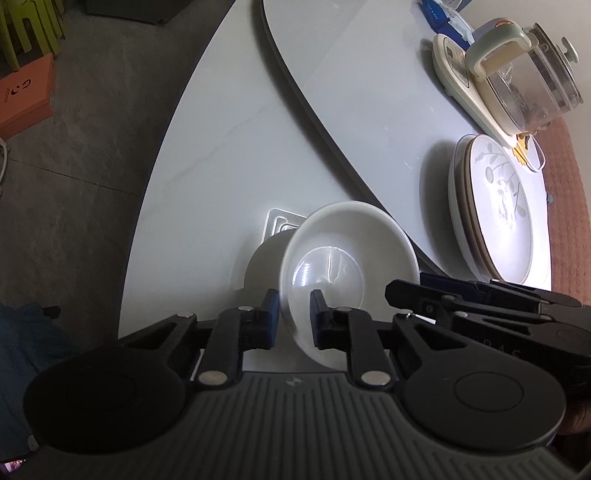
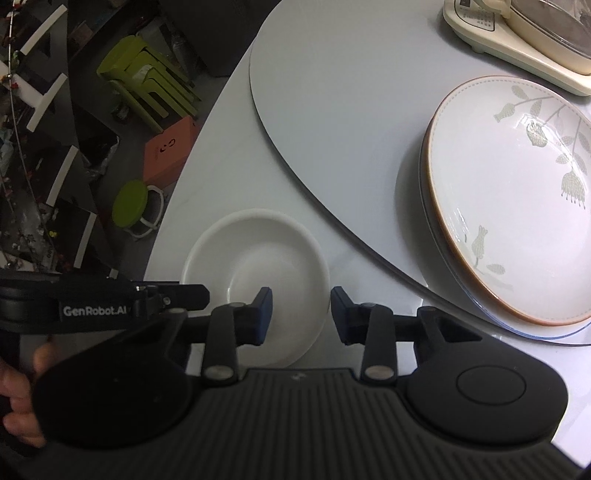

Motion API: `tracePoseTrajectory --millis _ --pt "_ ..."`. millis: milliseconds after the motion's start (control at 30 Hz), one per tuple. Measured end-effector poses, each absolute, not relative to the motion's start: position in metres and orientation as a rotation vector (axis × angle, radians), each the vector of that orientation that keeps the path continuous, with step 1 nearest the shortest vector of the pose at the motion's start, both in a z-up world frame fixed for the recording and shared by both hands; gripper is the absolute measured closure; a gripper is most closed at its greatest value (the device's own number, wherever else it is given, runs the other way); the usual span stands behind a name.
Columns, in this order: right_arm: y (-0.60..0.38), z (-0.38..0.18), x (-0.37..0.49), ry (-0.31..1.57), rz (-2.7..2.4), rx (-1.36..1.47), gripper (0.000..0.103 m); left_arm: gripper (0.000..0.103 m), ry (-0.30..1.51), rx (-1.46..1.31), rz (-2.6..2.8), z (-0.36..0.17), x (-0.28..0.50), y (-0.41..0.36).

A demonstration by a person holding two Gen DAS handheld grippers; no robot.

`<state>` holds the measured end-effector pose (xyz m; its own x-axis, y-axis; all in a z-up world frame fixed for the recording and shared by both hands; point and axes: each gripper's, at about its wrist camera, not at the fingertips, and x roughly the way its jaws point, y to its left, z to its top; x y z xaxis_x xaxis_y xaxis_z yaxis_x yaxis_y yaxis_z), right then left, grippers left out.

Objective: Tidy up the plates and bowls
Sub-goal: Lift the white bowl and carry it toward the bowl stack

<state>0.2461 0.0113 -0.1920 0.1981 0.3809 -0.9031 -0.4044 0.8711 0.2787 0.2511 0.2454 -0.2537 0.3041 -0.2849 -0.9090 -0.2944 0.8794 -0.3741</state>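
A small white bowl (image 1: 351, 254) (image 2: 255, 258) stands on the white table (image 1: 207, 177) near its rounded edge. My left gripper (image 1: 294, 314) is shut on the bowl's left wall, one pad outside and one inside; from the right wrist view it (image 2: 199, 291) reaches in from the left. My right gripper (image 2: 301, 314) straddles the bowl's right rim, open, with its inner pad clear of the wall. It (image 1: 402, 290) shows side-on in the left wrist view. A stack of flower-patterned plates (image 1: 498, 206) (image 2: 517, 199) sits to the right on the raised turntable (image 1: 332, 74) (image 2: 332, 110).
A cream cooker base with a glass pot (image 1: 517, 74) (image 2: 517, 29) stands behind the plates. A clear square piece (image 1: 280, 221) lies just beyond the bowl. Past the table edge are an orange box (image 2: 170, 151) and green stools (image 2: 147, 81). A hand (image 2: 18, 398) grips the left tool.
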Motion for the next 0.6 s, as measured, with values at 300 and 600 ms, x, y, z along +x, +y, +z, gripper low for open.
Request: tracePoseTrajectory --millis 300,600 --pt "0.003 -0.183 0.242 1.241 0.536 -0.001 0.065 0.082 1.257 -0.554 0.005 -0.241 0.244 0.243" --pt "-0.003 -0.16 0.237 1.188 0.515 0.029 0.065 0.082 1.24 -0.561 -0.028 -0.221 0.233 0.241"
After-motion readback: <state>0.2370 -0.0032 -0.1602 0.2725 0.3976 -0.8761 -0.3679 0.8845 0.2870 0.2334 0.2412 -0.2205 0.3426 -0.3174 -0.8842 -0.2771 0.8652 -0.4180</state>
